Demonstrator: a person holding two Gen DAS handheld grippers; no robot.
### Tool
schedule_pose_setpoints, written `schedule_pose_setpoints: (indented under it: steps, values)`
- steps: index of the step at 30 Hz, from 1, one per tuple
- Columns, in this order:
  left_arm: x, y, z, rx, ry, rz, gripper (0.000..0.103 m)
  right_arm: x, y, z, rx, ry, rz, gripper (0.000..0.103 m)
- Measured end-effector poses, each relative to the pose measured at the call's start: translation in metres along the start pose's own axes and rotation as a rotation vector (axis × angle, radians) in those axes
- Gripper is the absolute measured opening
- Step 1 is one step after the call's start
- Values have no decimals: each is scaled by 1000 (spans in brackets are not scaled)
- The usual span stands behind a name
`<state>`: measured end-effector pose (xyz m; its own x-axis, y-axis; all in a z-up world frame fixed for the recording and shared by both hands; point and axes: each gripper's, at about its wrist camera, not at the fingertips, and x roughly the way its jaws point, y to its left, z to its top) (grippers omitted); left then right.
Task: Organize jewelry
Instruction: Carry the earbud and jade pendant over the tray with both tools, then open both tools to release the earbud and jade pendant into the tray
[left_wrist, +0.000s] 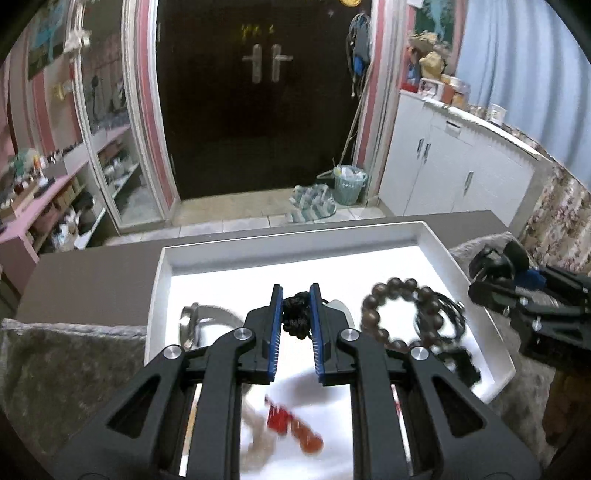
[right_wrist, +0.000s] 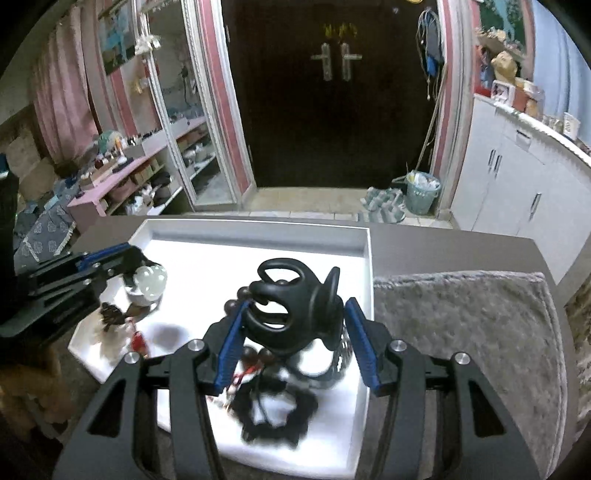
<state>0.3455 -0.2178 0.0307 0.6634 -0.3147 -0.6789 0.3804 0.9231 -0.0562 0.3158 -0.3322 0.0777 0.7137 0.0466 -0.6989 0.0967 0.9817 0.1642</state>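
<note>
A white tray holds the jewelry. My left gripper is shut on a black knotted cord, from which a white jade-like bangle and red beads hang above the tray. A brown bead bracelet and black cords lie to its right. My right gripper holds a black hair claw clip between its blue pads, above the tray's right side. A black scrunchie and brown beads lie beneath it.
A silver bangle lies at the tray's left. Grey fluffy mats flank the tray on a brown table. Beyond the table edge are a dark door, a bin and white cabinets.
</note>
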Motion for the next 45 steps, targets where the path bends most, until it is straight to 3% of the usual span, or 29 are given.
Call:
schedule_pose_setpoints:
  steps: [8, 15, 35, 45]
  values:
    - [40, 2, 12, -15, 10, 0, 12, 49, -7, 20, 6, 43, -64, 53]
    - [48, 15, 19, -44, 11, 7, 12, 72, -13, 30, -7, 79, -116, 53]
    - [83, 19, 8, -41, 154, 4, 12, 92, -10, 29, -37, 148, -133, 54]
    - [83, 20, 9, -56, 153, 6, 15, 90, -9, 28, -33, 143, -122, 54]
